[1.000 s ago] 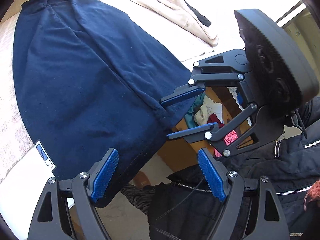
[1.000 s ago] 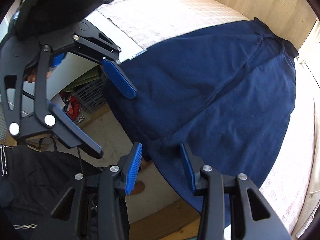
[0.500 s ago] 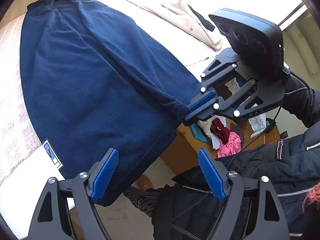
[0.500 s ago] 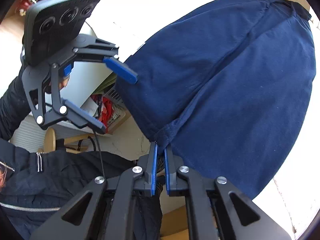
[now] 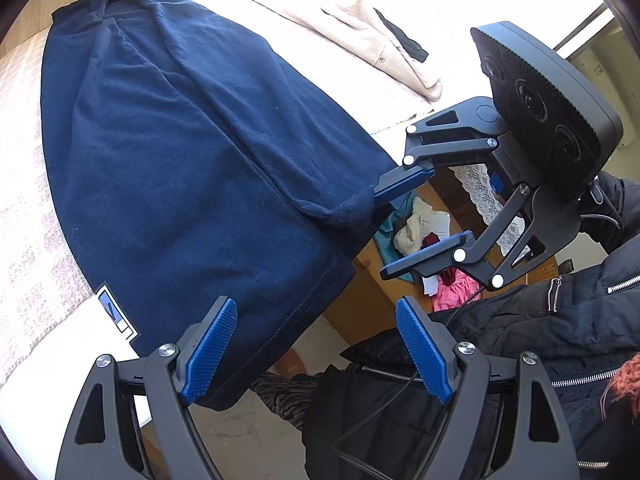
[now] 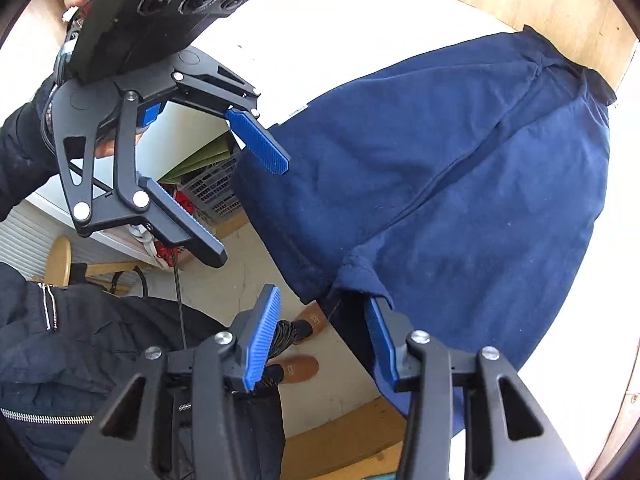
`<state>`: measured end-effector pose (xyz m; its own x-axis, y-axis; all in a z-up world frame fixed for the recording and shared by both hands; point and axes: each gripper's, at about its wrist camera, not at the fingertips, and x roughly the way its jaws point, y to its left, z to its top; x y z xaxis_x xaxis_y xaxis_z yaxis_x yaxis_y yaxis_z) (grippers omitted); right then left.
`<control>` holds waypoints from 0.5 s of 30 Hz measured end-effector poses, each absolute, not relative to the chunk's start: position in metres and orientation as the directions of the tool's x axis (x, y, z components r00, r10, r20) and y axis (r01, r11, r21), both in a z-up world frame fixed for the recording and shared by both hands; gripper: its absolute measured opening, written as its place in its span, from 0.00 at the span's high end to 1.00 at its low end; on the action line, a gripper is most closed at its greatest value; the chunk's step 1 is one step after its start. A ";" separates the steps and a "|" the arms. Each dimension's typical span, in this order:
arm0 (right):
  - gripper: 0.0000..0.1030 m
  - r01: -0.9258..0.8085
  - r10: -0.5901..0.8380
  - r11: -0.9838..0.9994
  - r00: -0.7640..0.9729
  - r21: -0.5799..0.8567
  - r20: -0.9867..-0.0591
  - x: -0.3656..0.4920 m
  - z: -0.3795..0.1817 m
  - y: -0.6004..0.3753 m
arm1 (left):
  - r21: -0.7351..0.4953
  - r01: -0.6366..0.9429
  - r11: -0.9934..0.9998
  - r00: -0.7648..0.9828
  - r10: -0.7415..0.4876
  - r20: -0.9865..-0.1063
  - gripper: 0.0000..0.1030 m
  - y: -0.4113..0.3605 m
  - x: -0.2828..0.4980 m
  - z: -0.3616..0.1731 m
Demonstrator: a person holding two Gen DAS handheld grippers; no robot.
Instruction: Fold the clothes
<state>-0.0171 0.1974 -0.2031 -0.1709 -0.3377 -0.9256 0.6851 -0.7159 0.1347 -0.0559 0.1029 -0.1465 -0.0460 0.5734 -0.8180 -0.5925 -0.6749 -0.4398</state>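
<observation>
Nearest, left gripper [image 5: 316, 352] spread wide, nothing btwn pads, at hanging hem of dark navy cotton garment [image 5: 192, 168]. Right gripper [image 6: 320, 336] jaws opening (sleeve cuff just beside one pad, unpinched). Beyond, draped flat across white bed [image 5: 28, 208]; beige garment [image 5: 380, 48] farther.

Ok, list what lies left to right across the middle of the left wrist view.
Pale bed cover → navy garment → right gripper, jaws opening with nothing between them → black jacket sleeve.
</observation>
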 end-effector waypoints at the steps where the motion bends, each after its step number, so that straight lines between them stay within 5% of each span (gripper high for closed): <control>1: 0.58 0.685 -0.355 -0.709 -0.141 0.167 -0.924 -0.016 -0.204 0.195 | -0.438 -0.589 -0.679 -0.047 0.570 -0.821 0.21 0.101 -0.058 -0.146; 5: 0.58 0.659 -0.459 -0.689 -0.078 0.300 -0.885 -0.001 -0.191 0.202 | -0.449 -0.589 -0.672 -0.055 0.588 -0.807 0.21 0.098 -0.057 -0.140; 15: 0.59 0.710 -0.293 -0.700 -0.197 0.069 -0.936 -0.016 -0.217 0.158 | -0.440 -0.600 -0.668 -0.046 0.578 -0.815 0.21 0.101 -0.058 -0.139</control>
